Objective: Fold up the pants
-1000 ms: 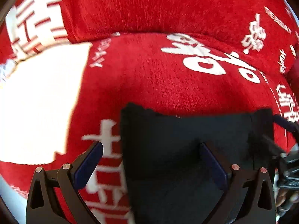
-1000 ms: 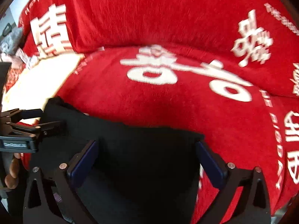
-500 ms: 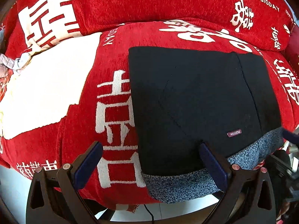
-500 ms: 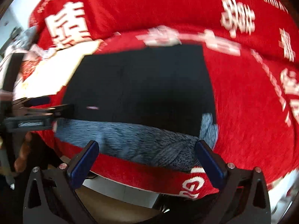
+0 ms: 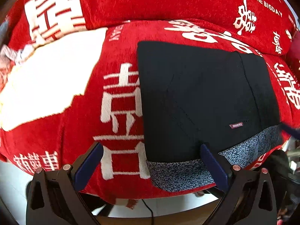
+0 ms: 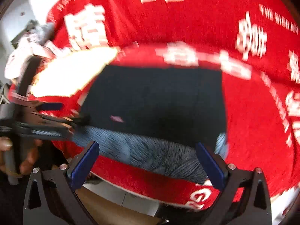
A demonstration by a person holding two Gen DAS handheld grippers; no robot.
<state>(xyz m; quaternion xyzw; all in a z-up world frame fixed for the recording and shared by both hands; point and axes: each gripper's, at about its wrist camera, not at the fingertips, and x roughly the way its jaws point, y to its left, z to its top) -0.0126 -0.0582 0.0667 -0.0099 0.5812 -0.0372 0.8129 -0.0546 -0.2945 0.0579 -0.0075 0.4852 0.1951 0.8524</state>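
Observation:
The black pants [image 5: 202, 97] lie folded in a flat rectangle on the red sofa seat [image 5: 120, 112]. A grey speckled lining strip shows along their near edge, and a small label sits near the right. My left gripper [image 5: 150, 166] is open and empty, just off the pants' near left corner. My right gripper [image 6: 150, 162] is open and empty, held over the seat's front edge before the pants [image 6: 155, 101]. The left gripper also shows in the right wrist view [image 6: 60, 118], at the pants' left side.
The sofa backrest [image 5: 168, 3], red with white characters, rises behind the seat. A white patch [image 5: 43, 78] covers the seat's left part. Crumpled pale cloth [image 6: 31, 43] lies at the far left. Pale floor shows below the seat's front edge [image 5: 168, 206].
Both grippers have pulled back from the pants toward the seat's front edge. The pants, close under the fingers a second ago, now lie flat and folded, in full view.

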